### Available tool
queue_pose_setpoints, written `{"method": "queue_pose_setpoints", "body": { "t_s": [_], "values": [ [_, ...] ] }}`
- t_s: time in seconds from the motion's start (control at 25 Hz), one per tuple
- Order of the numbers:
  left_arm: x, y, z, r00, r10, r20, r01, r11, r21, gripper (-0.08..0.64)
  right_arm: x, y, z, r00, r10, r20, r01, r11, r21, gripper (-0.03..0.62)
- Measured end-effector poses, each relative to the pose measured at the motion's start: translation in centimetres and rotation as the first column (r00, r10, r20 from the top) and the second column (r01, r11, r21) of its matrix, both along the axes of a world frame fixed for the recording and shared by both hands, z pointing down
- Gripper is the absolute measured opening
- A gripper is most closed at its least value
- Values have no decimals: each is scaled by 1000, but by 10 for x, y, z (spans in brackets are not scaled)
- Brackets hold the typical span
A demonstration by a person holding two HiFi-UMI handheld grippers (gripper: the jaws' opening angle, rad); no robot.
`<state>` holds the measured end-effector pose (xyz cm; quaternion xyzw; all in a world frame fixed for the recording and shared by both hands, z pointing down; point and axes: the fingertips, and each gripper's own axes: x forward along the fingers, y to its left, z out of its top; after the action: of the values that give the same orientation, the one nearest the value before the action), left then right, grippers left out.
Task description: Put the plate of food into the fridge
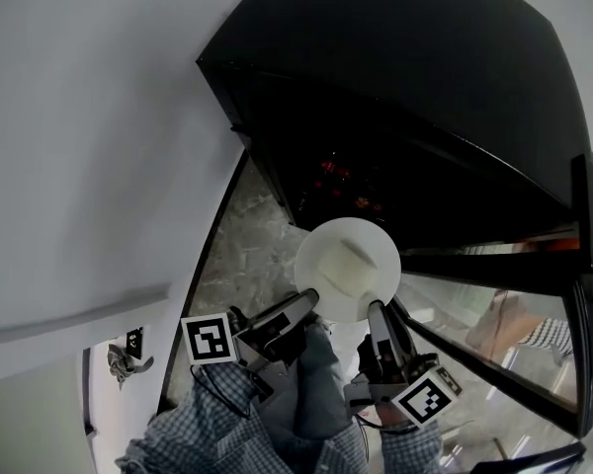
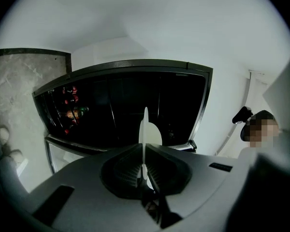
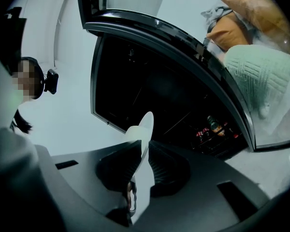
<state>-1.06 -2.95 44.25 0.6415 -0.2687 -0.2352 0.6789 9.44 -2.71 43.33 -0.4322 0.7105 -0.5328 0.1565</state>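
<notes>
A white plate bearing pale food hangs before the dark fridge. The left tool and right tool each pinch its rim, reaching forward.

A plain pale wall meets a grey marbled stone floor. An orange cushion lies just above a pale green textured cushion. The light is dim.

I saw my checked sleeves; the dark left gripper and right gripper each bore a black-and-white marker cube.
</notes>
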Motion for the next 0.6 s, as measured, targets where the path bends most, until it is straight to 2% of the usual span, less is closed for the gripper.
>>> {"method": "queue_pose_setpoints", "body": {
  "t_s": [0.16, 0.4, 0.6],
  "values": [
    [3, -10, 15, 1000, 1, -13, -1, 1000, -5, 21, 3, -9, 14, 1000, 19, -3, -19, 1000, 1, 51],
    [0, -30, 38, 1000, 8, 17, -8, 1000, -1, 21, 2, -28, 37, 998, 52, 25, -52, 999, -6, 51],
    [-1, -44, 38, 1000, -3, 10, 3, 1000, 13, 21, 0, -44, 34, 997, 77, 26, -77, 997, 7, 51]
  ]
}}
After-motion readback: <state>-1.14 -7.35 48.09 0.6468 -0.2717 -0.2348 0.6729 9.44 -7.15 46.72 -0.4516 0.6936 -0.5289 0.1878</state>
